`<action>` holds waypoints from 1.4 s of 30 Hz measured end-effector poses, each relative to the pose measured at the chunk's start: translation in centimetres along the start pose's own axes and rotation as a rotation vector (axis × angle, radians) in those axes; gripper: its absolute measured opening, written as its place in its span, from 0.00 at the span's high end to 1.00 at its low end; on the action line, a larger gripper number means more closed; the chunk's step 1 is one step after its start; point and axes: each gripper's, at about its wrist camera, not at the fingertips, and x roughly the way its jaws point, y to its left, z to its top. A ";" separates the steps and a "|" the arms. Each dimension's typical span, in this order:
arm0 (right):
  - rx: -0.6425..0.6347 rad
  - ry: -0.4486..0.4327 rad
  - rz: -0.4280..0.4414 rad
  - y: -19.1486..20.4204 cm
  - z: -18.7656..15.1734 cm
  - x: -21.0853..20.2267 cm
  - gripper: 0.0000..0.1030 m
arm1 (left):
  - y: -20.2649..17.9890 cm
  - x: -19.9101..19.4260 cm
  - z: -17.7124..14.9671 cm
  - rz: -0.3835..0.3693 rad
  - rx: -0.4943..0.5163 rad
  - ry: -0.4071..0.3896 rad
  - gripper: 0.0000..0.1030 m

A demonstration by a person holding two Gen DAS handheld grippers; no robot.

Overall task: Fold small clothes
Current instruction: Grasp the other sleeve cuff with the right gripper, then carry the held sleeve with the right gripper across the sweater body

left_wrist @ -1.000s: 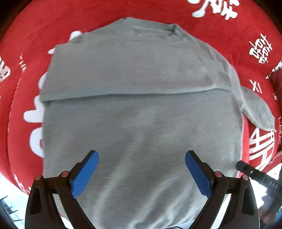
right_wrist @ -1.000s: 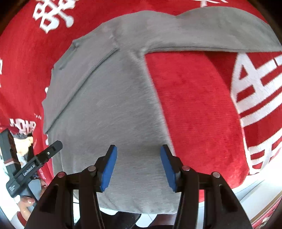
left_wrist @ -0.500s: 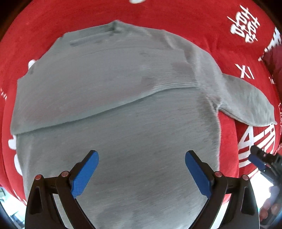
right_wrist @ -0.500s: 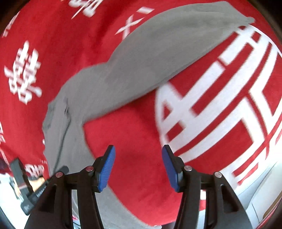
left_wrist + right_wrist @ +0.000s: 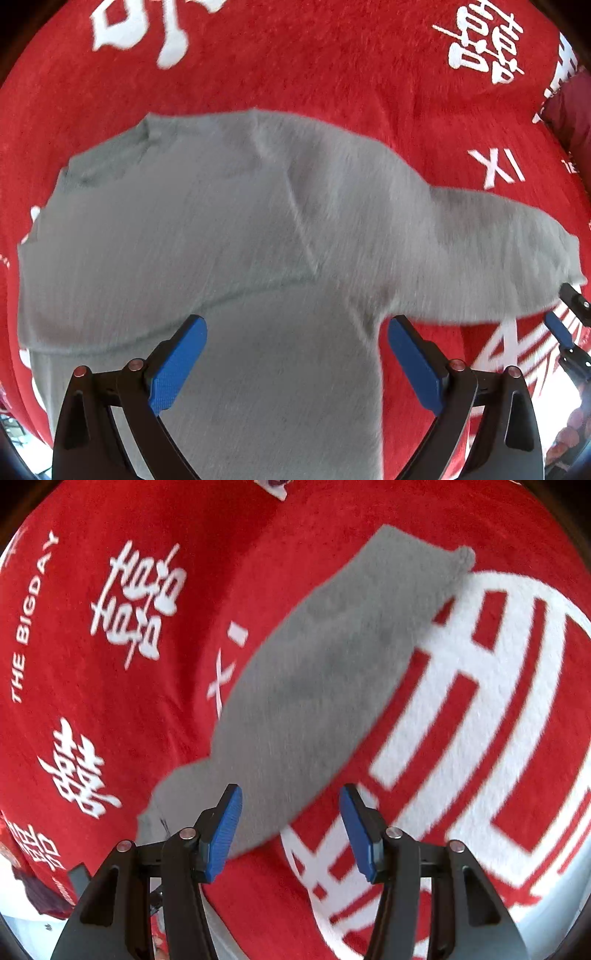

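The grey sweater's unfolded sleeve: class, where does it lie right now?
In the right wrist view the sleeve lies flat on the red blanket, running diagonally from above the open right gripper to the upper right, beside the big white emblem.

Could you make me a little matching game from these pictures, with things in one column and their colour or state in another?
Things:
1. sweater
2. blanket
3. outstretched sleeve
4. left gripper

Colour or state:
a. red with white lettering
b. open, holding nothing
c. grey, with one sleeve folded across its body
d. lying flat beside a big white symbol

Pairs: 1-c, 2-a, 3-d, 4-b
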 end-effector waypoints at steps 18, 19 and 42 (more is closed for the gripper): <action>0.327 0.025 0.469 -0.3 2.5 3.5 0.92 | 0.0 1.1 3.8 0.091 0.002 -0.064 0.04; 0.323 0.029 0.506 0.3 2.4 3.6 0.92 | -0.3 1.8 3.8 0.090 0.022 -0.054 0.04; -0.552 0.507 0.457 30.5 -16.3 15.3 0.88 | 22.3 -2.9 -1.1 0.176 -0.236 -0.154 0.02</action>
